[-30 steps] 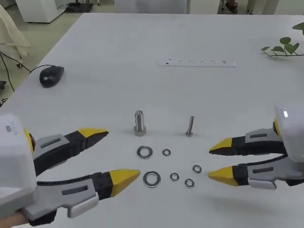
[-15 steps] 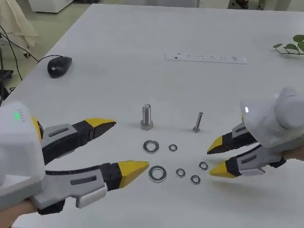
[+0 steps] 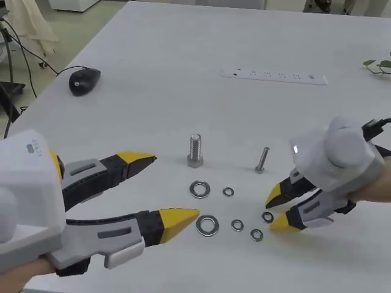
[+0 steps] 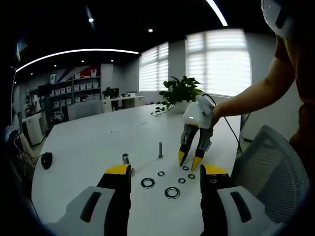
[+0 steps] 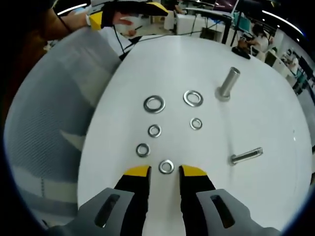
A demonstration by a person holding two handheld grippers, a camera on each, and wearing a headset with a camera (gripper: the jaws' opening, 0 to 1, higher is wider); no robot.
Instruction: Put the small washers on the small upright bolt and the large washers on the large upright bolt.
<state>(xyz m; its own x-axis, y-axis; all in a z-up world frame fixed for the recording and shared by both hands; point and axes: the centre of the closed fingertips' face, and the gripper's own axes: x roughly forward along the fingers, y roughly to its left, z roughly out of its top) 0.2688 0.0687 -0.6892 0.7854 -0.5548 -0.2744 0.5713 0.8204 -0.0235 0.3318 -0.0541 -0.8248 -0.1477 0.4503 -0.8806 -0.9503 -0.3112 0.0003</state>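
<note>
While my right claw hangs low over the white surface, reaching in from the right, its two yellow-tipped jaws stand a little apart and pinch nothing. One small washer lies flat just ahead of the gap between the tips; I cannot tell whether either tip touches it. A second small washer lies just to its near left, a third a little farther left, and a fourth sits toward the far side, apart from the others.

Left of these lie the two large washers, one near and one far. All six rings lie flat on the surface, apart from both bolts. The large bolt stands upright on its head just beyond the far large washer. The small bolt stands to its right, on the far side of my right claw's tips.

My left claw comes in from the near left, jaws spread wide and holding nothing. Its near tip is close beside the near large washer.

Well beyond the bolts a white power strip lies across the surface. A dark mouse rests at the far left, its cable running off the edge. Green leaves of a plant show at the far right.
</note>
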